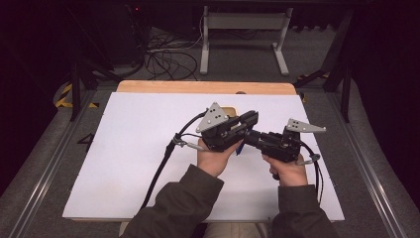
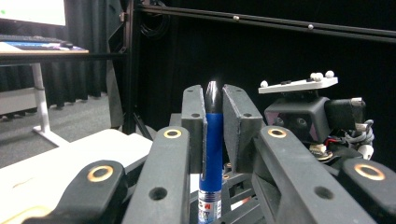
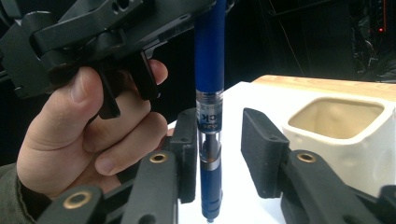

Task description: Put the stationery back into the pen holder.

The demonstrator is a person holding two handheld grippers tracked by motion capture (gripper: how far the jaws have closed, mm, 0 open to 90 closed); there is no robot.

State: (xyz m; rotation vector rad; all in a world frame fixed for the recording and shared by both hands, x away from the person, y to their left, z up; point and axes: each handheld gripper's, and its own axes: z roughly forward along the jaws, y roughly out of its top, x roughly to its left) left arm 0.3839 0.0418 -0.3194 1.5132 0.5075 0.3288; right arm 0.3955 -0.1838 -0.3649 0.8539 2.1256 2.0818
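High view: hands [image 1: 218, 157] level, gripping.

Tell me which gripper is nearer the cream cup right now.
Right, narrowly. The right gripper, jaws straddling the blue pen, has the cream cup just beside one jaw. The left gripper, shut on the pen's upper part, is held above it.

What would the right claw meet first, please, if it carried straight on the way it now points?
The blue pen already stands between the right claw's jaws, held upright by the left claw. Beyond it lies the hand holding the left claw, though depth is hard to judge.
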